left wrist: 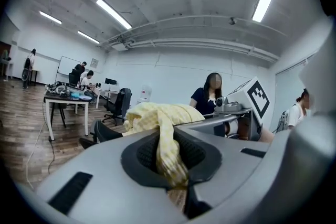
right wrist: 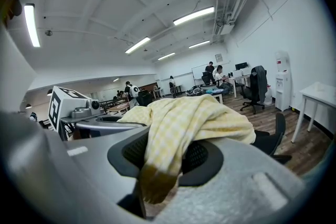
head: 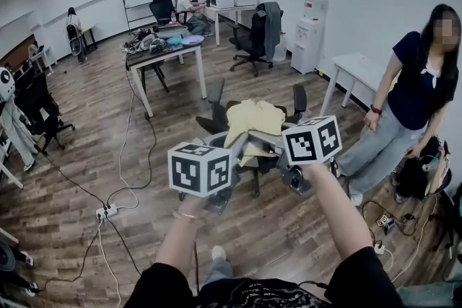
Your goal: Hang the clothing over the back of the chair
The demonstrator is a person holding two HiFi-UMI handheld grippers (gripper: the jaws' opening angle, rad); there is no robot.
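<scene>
The room is an open office with a wood-plank floor (head: 79, 148), white walls and ceiling strip lights. A black office chair (head: 217, 104) stands on the floor directly ahead of the operator.

The clothing (head: 253, 123) is at this chair, bunched over it and held from the near side by both tools. Whether it already bears on the chair back cannot be told from these views.

Handling, as a judgement: the clothing is light, soft and limp. It has no stiffness and sags between the holding points. It is not fragile. Take hold at one edge, at two points set well apart, so that the fabric spreads flat across the back and does not slide off.

Appearance: pale yellow fabric with a faint check pattern, gathered in loose folds.

The left tool (left wrist: 169, 162) is clenched on a narrow rope-like fold of the clothing. The right tool (right wrist: 157, 165) grasps a thicker fold, with its jaws wider apart.
</scene>
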